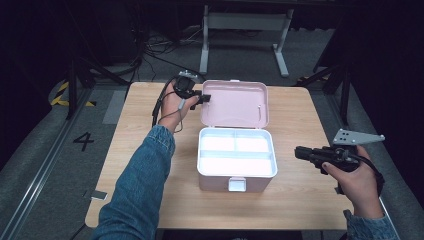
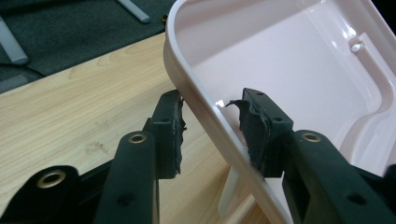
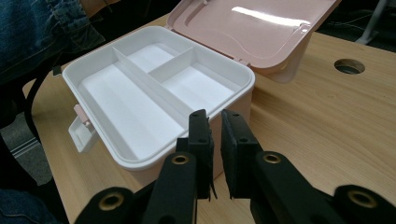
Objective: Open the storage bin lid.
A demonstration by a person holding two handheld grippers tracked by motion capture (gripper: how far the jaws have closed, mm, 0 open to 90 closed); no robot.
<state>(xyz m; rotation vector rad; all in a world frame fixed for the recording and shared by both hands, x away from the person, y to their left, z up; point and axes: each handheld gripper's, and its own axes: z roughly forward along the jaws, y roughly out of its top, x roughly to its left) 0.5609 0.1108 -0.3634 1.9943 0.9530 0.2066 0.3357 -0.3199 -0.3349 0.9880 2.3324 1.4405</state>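
A pink box (image 1: 215, 182) stands mid-table with its lid (image 1: 235, 102) swung up and back. Inside sits a white tray (image 3: 122, 161) with three empty compartments. My left gripper (image 1: 204, 98) is at the lid's upper left edge. In the left gripper view, my left gripper (image 2: 210, 100) straddles the lid (image 2: 289, 60), one jaw outside and one inside, pinching the rim. My right gripper (image 1: 300, 152) hovers right of the box. Seen from the right gripper view, my right gripper (image 3: 215, 116) has its jaws almost together with nothing between, just short of the box's near corner.
The box's front latch (image 1: 237, 184) hangs down at the near side. The wooden table (image 1: 300, 115) has a round cable hole (image 3: 349, 66) beyond the lid (image 3: 247, 28). A denim sleeve (image 1: 145, 175) crosses the table's left half. Desk legs and cables lie behind the table.
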